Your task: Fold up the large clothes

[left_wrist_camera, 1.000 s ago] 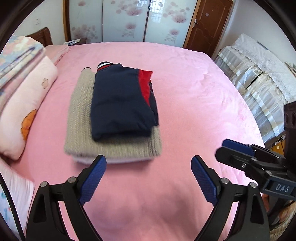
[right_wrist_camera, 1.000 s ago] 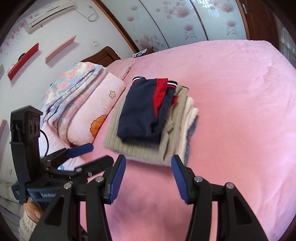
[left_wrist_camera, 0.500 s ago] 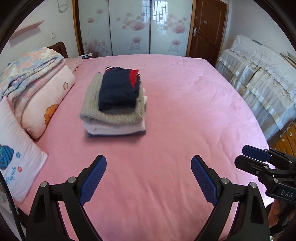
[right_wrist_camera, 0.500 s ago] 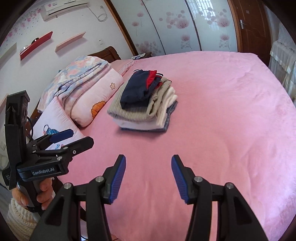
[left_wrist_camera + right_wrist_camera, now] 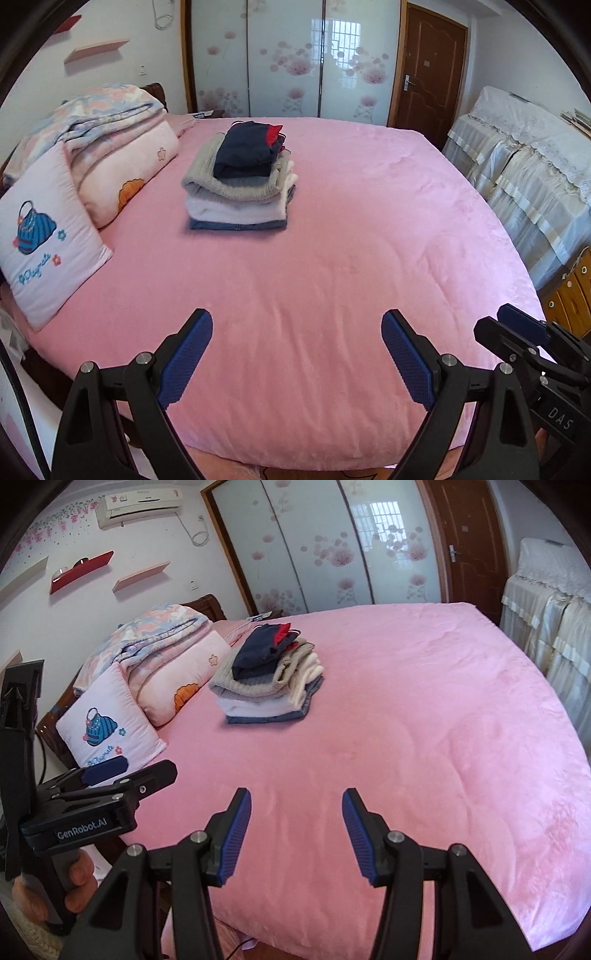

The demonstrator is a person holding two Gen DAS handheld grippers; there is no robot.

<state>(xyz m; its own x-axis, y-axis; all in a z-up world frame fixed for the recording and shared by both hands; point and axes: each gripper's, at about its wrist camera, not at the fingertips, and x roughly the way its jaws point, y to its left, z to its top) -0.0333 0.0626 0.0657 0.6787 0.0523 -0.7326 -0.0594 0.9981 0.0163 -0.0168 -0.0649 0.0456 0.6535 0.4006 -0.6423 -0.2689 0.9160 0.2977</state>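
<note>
Over the near edge of the pink bed (image 5: pixel 332 258) I hold the left gripper (image 5: pixel 296 358) wide apart and empty, the right gripper (image 5: pixel 296 836) half-spread, empty too. The stack of folded clothes (image 5: pixel 240 184) sits well beyond, beside the pillows (image 5: pixel 122 177).

Bedroom in daylight: wide bed under pink plush cover (image 5: pixel 332 258), frosted sliding wardrobe doors with pink blossoms (image 5: pixel 295 59), brown panelled wooden door (image 5: pixel 428 70), white wall-mounted air conditioner (image 5: pixel 140 507), red floating shelf (image 5: pixel 81 572).
</note>
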